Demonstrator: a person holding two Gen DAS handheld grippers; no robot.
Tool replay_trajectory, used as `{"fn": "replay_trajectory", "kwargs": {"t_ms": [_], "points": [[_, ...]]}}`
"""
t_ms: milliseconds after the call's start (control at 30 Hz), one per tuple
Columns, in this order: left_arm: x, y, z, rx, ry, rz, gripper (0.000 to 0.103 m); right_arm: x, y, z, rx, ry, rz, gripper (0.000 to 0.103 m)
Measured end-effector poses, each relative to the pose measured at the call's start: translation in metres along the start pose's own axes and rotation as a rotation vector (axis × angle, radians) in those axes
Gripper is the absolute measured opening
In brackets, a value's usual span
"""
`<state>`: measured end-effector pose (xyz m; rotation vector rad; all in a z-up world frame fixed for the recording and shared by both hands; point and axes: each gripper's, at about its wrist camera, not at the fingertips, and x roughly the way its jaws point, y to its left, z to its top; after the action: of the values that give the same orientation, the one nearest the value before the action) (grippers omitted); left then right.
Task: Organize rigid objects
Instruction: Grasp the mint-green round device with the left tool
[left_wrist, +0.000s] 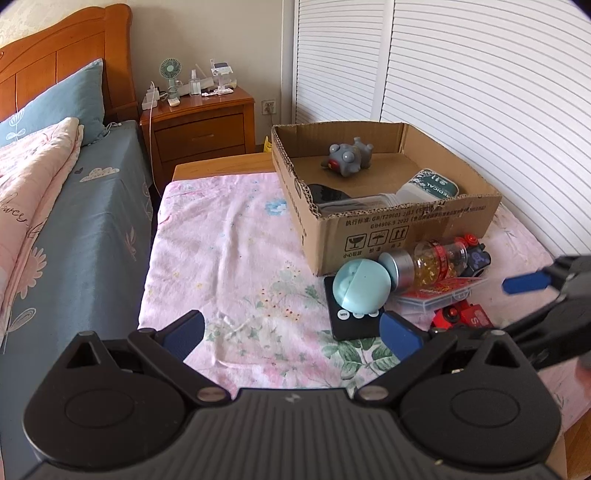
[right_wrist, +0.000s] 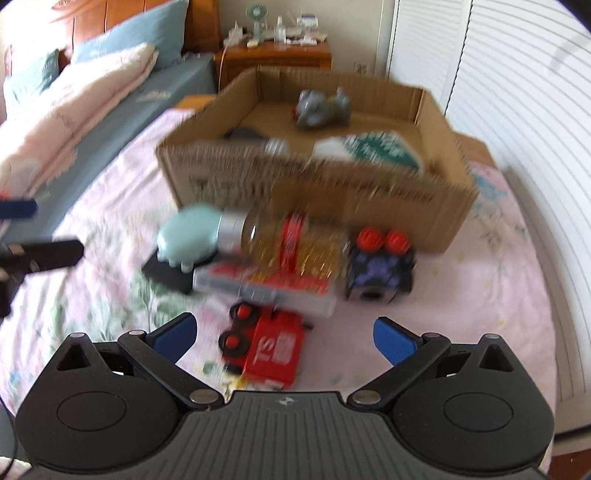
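both my tongs gape wide and hold nothing, my right gripper (right_wrist: 284, 334) nearing the red toy train (right_wrist: 269, 343), which i judge must next be gripped and lifted into the far cardboard box (right_wrist: 314, 192), my left gripper (left_wrist: 291, 332) idle.

Left claw (left_wrist: 293, 332): fingers spread wide, nothing held, hovering low. Right claw (right_wrist: 284, 334): fingers spread wide, nothing held, view motion-blurred.

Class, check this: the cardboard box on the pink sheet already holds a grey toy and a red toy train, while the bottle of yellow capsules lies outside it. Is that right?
Not quite. The red toy train lies outside the cardboard box, on the pink sheet, as the right wrist view shows. The grey toy is inside the box, and the bottle of yellow capsules lies outside it.
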<state>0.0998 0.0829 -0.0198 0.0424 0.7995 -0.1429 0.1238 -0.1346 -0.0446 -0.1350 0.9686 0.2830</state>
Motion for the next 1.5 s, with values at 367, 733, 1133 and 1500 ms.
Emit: {"fn": "replay_trajectory", "kwargs": {"t_ms": [367, 733, 1133, 1500], "points": [[0.003, 0.001, -0.005, 0.022, 0.012, 0.020, 0.101, 0.033, 0.004, -0.008, 0.047, 0.007, -0.079, 0.103], [0.024, -0.013, 0.001, 0.107, -0.008, -0.074, 0.101, 0.018, -0.038, -0.027, 0.075, 0.000, -0.096, 0.103], [0.062, -0.038, 0.009, 0.254, -0.023, -0.164, 0.074, 0.014, -0.037, -0.036, 0.045, -0.047, -0.080, 0.103], [0.086, -0.044, 0.012, 0.278, 0.013, -0.196, 0.052, 0.013, -0.038, -0.037, 0.032, -0.055, -0.070, 0.103]]}}
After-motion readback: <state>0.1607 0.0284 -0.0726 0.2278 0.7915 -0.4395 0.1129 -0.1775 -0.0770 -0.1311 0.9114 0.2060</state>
